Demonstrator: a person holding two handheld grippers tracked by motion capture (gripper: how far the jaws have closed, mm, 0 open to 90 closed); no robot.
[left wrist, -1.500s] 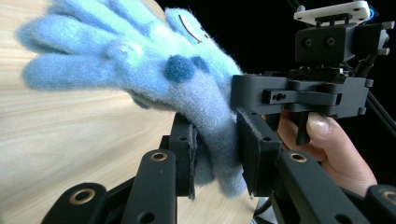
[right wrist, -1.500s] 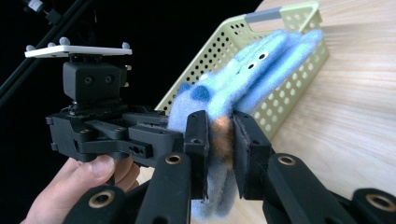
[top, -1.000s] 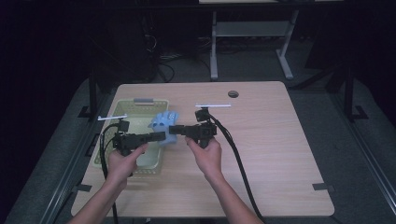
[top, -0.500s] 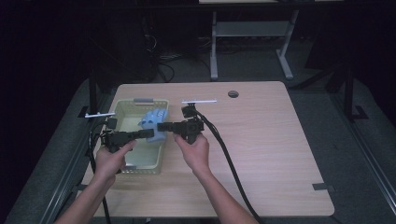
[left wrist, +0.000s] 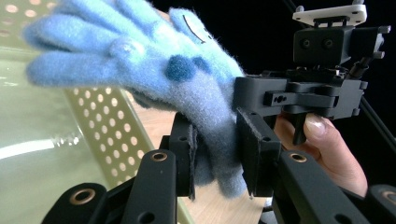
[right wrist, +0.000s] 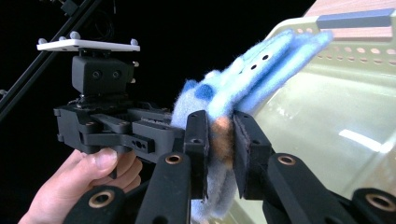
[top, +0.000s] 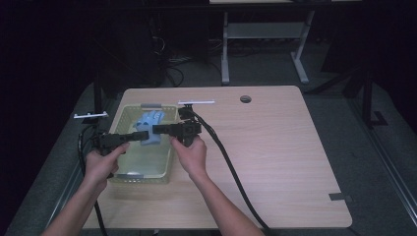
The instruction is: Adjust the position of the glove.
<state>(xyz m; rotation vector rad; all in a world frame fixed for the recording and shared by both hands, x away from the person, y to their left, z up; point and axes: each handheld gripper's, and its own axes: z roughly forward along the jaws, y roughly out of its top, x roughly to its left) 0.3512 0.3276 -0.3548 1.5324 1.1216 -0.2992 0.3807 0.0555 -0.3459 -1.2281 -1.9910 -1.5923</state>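
A fuzzy light-blue glove point(top: 149, 119) with darker blue spots hangs over a pale green perforated basket point(top: 142, 166) at the table's left. Both grippers hold it from opposite sides. My left gripper point(top: 143, 134) is shut on the glove's cuff point(left wrist: 140, 60), its jaws point(left wrist: 218, 158) pinching the fabric. My right gripper point(top: 156, 129) faces it and is shut on the same cuff point(right wrist: 261, 70), its jaws point(right wrist: 220, 149) closed on the fabric. The glove's fingers point away over the basket wall point(left wrist: 107, 135). Each gripper view shows the other gripper point(left wrist: 317, 88) point(right wrist: 116, 126) close by in a hand.
The wooden table point(top: 275, 147) is bare to the right, with a cable hole point(top: 245, 99) at the back and a tape strip point(top: 340, 197) near the front right. A black cable point(top: 231, 167) trails from the right gripper across the table. Metal desk legs point(top: 225, 49) stand beyond.
Both grippers moved left together with the glove, from the basket's right edge to above its inside. Both stay shut on it.
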